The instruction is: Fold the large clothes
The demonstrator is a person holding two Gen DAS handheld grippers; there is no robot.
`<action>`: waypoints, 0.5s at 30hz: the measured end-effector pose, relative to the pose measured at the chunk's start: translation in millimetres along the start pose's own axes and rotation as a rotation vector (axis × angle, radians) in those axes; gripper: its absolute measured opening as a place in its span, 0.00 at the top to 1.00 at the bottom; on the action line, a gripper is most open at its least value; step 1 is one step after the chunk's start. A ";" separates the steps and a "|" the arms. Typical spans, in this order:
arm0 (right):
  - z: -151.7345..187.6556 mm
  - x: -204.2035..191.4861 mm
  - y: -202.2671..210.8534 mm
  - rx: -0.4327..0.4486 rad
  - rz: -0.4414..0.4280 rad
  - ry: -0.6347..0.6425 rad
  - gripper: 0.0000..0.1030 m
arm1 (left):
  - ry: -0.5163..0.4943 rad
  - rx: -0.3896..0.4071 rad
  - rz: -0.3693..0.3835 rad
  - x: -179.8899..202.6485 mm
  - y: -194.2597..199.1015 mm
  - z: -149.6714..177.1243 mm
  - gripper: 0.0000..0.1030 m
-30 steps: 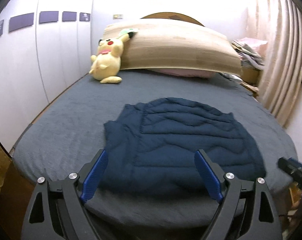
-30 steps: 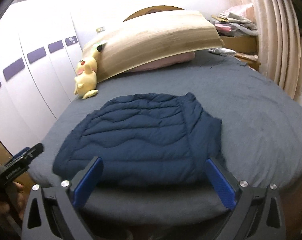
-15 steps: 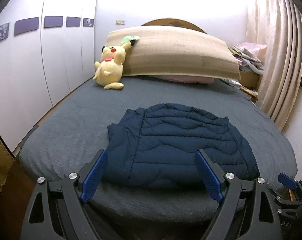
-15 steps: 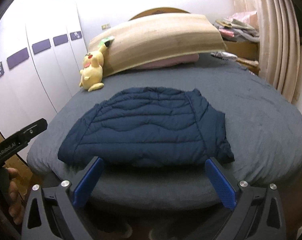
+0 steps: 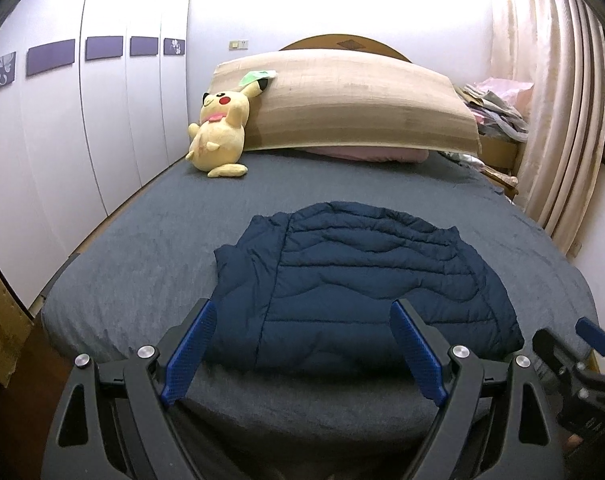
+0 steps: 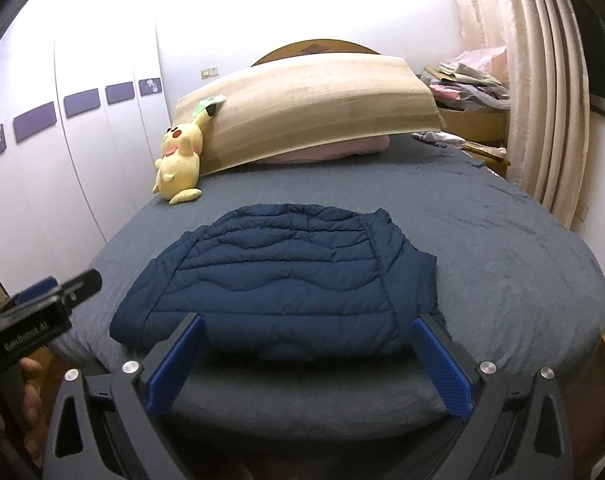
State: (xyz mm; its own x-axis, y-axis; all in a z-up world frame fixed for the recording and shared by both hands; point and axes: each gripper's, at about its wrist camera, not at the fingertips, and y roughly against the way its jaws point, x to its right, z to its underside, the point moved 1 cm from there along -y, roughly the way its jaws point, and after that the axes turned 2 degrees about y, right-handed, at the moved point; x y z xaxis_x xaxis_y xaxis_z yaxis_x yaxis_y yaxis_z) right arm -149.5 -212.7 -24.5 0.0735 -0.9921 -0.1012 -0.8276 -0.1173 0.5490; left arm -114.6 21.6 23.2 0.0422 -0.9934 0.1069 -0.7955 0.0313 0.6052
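One navy quilted puffer jacket (image 5: 366, 280) lies on one bed (image 5: 142, 264) with a grey cover, and one yellow Pikachu plush toy (image 5: 218, 136) sits at the head end beside one long beige bolster cushion (image 5: 354, 104), under which one pink pillow (image 5: 366, 155) shows. Two grippers are in view, the left gripper (image 5: 302, 348) and the right gripper (image 6: 308, 364), each with two blue-padded fingers (image 5: 188, 346). Five purple panels (image 5: 104, 48) can be counted on the white wardrobe doors (image 5: 54, 152), and one curtain (image 5: 558, 120) hangs at the far side.
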 end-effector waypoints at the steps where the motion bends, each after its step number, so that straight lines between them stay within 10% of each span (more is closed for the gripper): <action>1: -0.7 0.3 0.6 0.003 0.000 -0.001 0.00 | -0.001 -0.002 0.001 0.4 -0.5 0.7 0.14; 15: 0.4 -2.8 -2.0 -0.004 -0.005 0.012 0.00 | -0.002 -0.001 -0.010 1.6 0.1 0.7 0.14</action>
State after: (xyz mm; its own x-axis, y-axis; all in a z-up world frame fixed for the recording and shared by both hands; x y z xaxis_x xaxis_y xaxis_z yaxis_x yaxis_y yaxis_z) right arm -148.4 -209.6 -25.7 0.0846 -0.9920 -0.0940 -0.8248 -0.1227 0.5519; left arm -115.0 20.0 22.9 0.0485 -0.9939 0.0991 -0.7942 0.0218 0.6072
